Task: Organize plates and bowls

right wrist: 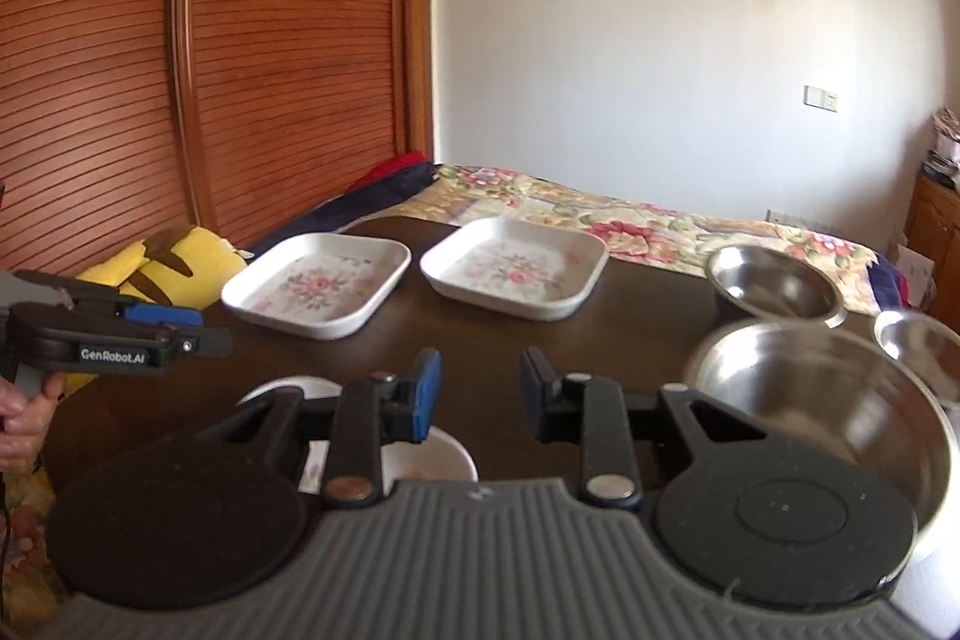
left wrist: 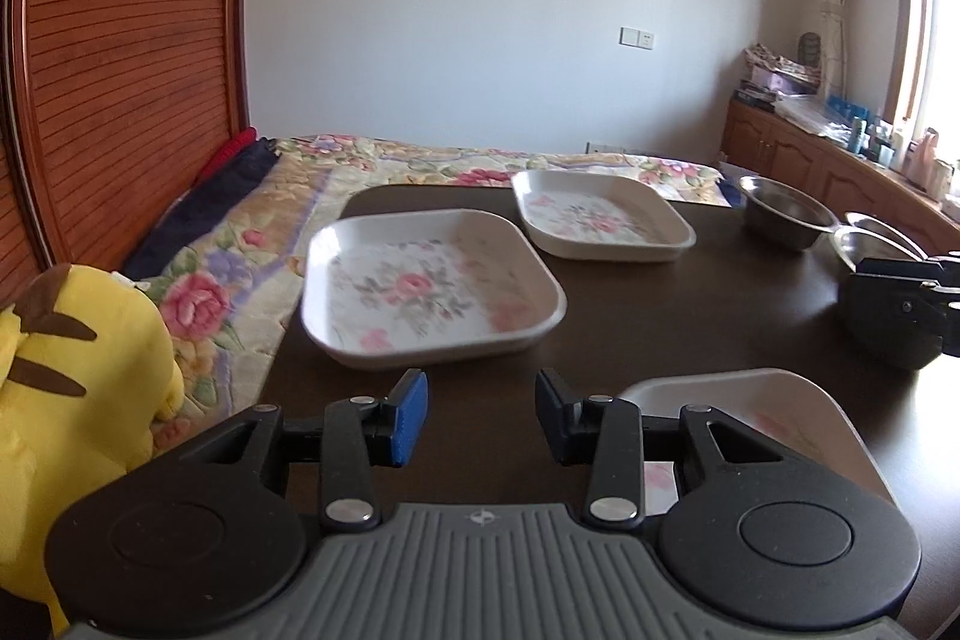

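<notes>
Two square white plates with rounded corners and pink floral print sit on the dark brown table (left wrist: pixel 660 316): left plate (left wrist: pixel 429 283) nearer, far plate (left wrist: pixel 600 214) just beside it toward the bed, apart, not stacked. Both are shallow with raised glossy rims. A third white plate (left wrist: pixel 774 418) of the same look lies near the table's front edge, partly hidden under the left gripper's right finger; its pattern is mostly blocked.

Three round stainless steel bowls, shiny, are on the table's right side: far bowl (right wrist: pixel 774 289), big near bowl (right wrist: pixel 834 400) partly behind the right gripper body, and small bowl (right wrist: pixel 918 346) at the right edge, cut off by the frame.

Left gripper (left wrist: pixel 480 412): black fingers with blue ribbed pads, jaws parted, nothing between them, hovering over bare table just short of the left plate. Right gripper (right wrist: pixel 480 394): same build, jaws apart, empty, over the table between the plates and bowls. A hand (right wrist: pixel 24 418) grips the left gripper's handle.

Yellow plush toy (left wrist: pixel 72 370) with brown stripes is at the table's left edge. Floral quilted bedspread (left wrist: pixel 252 220) behind. Slatted reddish wood wardrobe (right wrist: pixel 240 70) along the left wall.
</notes>
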`<state>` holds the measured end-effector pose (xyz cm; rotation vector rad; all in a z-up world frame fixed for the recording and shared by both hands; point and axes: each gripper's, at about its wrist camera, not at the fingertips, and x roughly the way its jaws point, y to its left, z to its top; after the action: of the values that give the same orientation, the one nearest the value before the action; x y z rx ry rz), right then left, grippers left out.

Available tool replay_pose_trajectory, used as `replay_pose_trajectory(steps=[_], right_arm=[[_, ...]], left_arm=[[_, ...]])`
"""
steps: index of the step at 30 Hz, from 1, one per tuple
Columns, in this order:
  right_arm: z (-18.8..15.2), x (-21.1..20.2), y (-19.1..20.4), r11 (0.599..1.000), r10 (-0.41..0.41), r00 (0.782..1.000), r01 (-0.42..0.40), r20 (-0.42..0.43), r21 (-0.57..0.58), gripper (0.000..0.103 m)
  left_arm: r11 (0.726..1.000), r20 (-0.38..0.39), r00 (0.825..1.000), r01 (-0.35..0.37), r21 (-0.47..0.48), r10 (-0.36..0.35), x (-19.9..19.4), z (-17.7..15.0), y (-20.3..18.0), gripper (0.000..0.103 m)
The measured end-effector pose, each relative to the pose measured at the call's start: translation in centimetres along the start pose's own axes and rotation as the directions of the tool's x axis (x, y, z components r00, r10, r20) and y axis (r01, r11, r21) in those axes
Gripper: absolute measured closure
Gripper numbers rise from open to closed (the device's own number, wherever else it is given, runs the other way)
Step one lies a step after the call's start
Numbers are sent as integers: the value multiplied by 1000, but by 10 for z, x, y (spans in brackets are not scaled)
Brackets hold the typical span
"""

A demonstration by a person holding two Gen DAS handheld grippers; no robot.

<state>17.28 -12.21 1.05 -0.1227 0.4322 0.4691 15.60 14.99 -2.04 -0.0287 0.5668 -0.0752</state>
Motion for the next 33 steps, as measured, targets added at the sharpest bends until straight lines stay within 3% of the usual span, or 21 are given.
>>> replay_pose_trajectory(steps=[3,7,15,19,25,33], right_arm=[[8,15,5,1000,21,1000,-22,-6,-9,72],[17,33,12,998,45,999,-46,-17,-32,72],[35,68,28,994,82,995,-86,-54,-72,69],[42,89,32,992,93,992,-99,-88,-75,57],[48,114,40,990,122,982,-132,-146,-58,55],[52,148,46,984,157,962,-170,-224,-43,56]], left_arm=[[1000,3,1000,-15,-6,15,11,7,11,58],[1000,26,999,-30,-8,30,21,16,23,48],[999,30,998,-50,11,50,44,27,46,45],[998,27,998,-53,21,52,56,31,56,45],[999,16,999,-36,33,35,72,36,69,45],[1000,-23,1000,-14,-1,14,91,38,87,63]])
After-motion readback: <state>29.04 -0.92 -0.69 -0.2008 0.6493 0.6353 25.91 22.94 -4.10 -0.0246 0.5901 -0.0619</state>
